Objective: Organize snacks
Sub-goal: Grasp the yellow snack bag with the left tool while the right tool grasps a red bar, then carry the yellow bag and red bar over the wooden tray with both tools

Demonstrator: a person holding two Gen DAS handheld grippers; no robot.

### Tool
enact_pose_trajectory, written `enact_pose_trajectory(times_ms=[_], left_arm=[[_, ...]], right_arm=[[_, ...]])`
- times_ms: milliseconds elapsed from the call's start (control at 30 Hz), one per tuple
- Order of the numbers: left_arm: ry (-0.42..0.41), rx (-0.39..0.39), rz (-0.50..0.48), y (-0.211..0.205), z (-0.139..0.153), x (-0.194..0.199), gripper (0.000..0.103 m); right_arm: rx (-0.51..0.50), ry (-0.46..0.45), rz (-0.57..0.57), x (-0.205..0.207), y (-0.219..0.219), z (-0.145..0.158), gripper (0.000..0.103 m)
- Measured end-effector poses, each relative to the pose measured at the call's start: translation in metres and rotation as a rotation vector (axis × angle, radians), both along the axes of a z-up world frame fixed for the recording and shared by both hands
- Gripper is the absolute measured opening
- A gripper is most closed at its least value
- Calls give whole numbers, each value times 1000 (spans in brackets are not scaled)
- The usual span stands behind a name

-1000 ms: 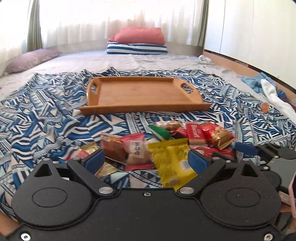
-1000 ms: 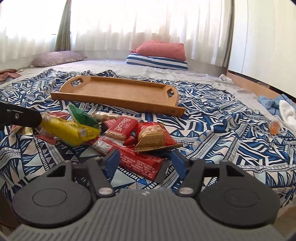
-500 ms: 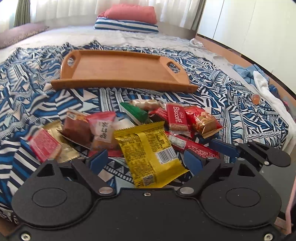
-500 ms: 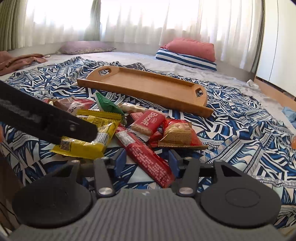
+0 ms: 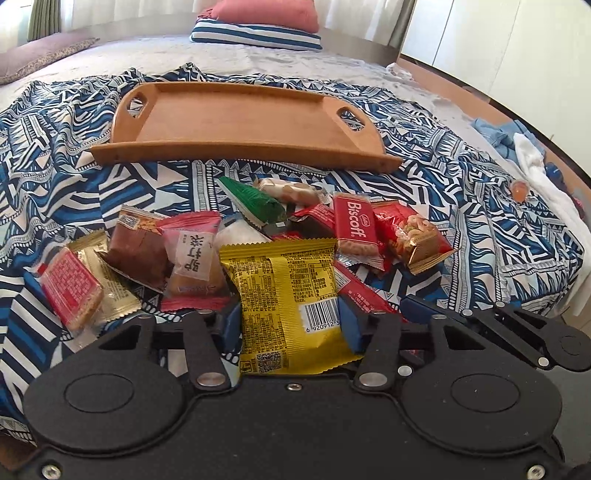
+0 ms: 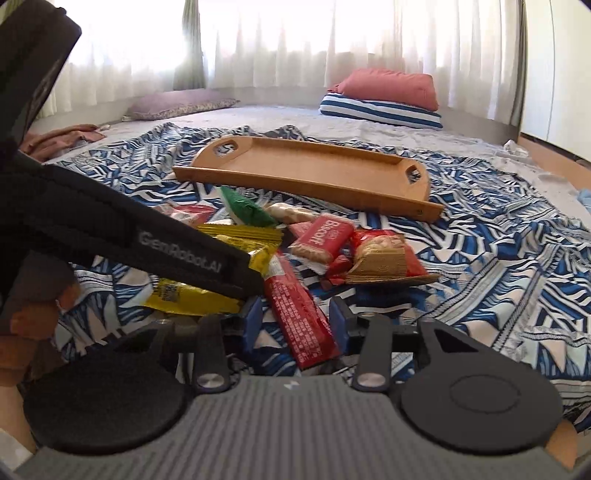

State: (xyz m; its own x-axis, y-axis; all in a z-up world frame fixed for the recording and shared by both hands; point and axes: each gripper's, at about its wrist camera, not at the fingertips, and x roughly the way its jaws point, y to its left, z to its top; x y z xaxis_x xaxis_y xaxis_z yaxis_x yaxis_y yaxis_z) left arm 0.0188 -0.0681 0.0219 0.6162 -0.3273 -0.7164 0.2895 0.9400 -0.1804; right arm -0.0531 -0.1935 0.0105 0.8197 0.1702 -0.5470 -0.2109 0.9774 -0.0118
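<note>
A pile of snack packets lies on the blue patterned blanket [image 5: 461,177] in front of an empty wooden tray [image 5: 243,122], which also shows in the right wrist view [image 6: 314,166]. My left gripper [image 5: 290,326] has its blue pads on both sides of a yellow packet [image 5: 286,295] and looks closed on it. My right gripper [image 6: 295,325] has its pads on either side of a long red bar [image 6: 299,314], close to it. A red Biscoff pack [image 5: 356,225] and a green packet [image 5: 255,201] lie just beyond.
The left gripper's black body [image 6: 110,229] crosses the left of the right wrist view. A nut packet [image 6: 384,256] lies right of the bar. Pillows [image 5: 258,26] sit at the far end. Clothes [image 5: 524,147] and a small orange item [image 5: 519,190] lie at the right edge.
Both grippers moved down and forward into the pile. The left jaws narrowed around the yellow packet. The right jaws narrowed around the red bar.
</note>
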Motion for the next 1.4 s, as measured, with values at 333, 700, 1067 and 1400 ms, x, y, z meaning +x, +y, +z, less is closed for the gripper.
enact_pose_trajectory(times_ms=[333,700,1067,1400], left_arm=[[-14,4,27,23,11,-10,50],[-50,-2,73,43,24,-6,50],[-66,-13,98,50,29,-2,50],[-87,-24,117,60,38,4,50]], right_arm=[[46,-12,-62,9,0,3,42],[27,28,19,42,8,1,37],[52,89,41,65,6,1,31],[35,59,48,44,16,19,27]])
